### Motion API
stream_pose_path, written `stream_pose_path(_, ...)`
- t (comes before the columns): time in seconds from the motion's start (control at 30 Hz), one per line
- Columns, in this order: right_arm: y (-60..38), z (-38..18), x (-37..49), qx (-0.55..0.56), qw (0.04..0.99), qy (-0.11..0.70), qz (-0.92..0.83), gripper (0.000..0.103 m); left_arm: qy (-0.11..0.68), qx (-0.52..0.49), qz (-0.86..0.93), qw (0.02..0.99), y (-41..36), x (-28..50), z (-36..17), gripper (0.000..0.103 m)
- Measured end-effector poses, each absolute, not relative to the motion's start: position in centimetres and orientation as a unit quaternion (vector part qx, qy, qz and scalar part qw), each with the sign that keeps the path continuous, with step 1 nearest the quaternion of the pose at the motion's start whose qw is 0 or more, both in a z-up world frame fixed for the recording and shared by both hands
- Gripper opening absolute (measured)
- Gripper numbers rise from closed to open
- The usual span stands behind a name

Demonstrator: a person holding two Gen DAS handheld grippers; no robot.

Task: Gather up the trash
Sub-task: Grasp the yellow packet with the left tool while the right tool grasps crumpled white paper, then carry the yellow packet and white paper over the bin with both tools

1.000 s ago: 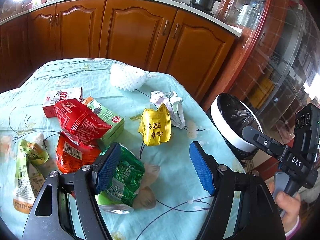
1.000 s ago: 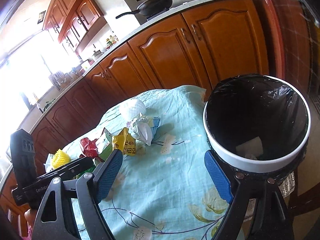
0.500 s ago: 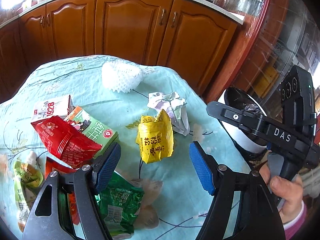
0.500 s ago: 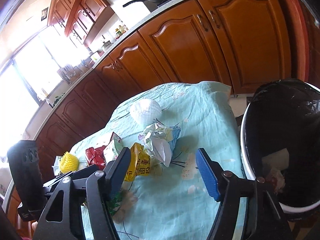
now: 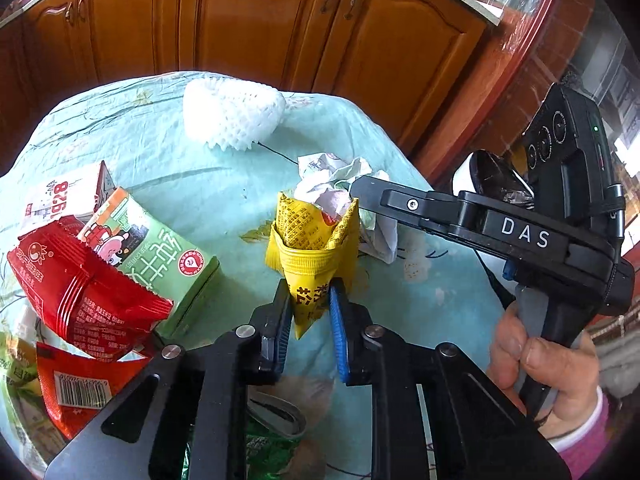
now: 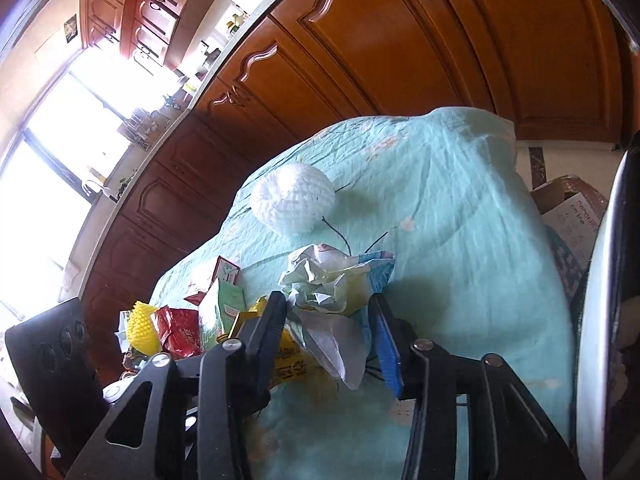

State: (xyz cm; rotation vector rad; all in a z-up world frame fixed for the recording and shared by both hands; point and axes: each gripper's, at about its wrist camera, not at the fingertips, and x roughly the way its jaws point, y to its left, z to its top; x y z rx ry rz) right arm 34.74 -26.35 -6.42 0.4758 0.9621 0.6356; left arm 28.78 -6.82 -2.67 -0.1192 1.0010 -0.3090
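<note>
Bench (image 5: 160,140) under teal cloth carries the litter; white-rimmed bin (image 6: 592,320) stands off its right edge, within reach for drops; crumpled paper wad (image 6: 328,280) sits between the spread blue pads of the right hand-held gripper (image 6: 332,332), not visibly clamped; left hand-held gripper (image 5: 310,312) pinches the yellow snack wrapper (image 5: 316,248) by its lower corner; half a second ago both were open and clear of their items.

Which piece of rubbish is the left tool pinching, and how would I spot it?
Start at the table under the teal cloth, then find the white foam net at its far side. Nearer the camera, beside a crumpled paper wrapper, stands the yellow snack packet, the only yellow wrapper torn open at the top, clamped in the left tool.
</note>
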Motion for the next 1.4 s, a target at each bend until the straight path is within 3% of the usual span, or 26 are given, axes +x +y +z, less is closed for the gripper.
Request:
stream_pose_path(0.23,-26.9,-4.7,33.3,0.219,0.827,0.427,0.293,0.016,0.457,-0.062,-0.163,0.872,-6.8,27.5,-1.4,0.009)
stream_pose_path(0.77,-32.9,-0.6,26.0,0.211,0.877,0.361,0.235,0.016,0.431,-0.070,-0.214,0.874,-9.6,24.2,0.9,0.008)
stream_pose_path(1.4,-39.6,-0.2,20.0,0.207,0.906,0.337,0.148,0.016,0.420,-0.029,-0.275,0.864,-17.1,23.3,2.6,0.008)
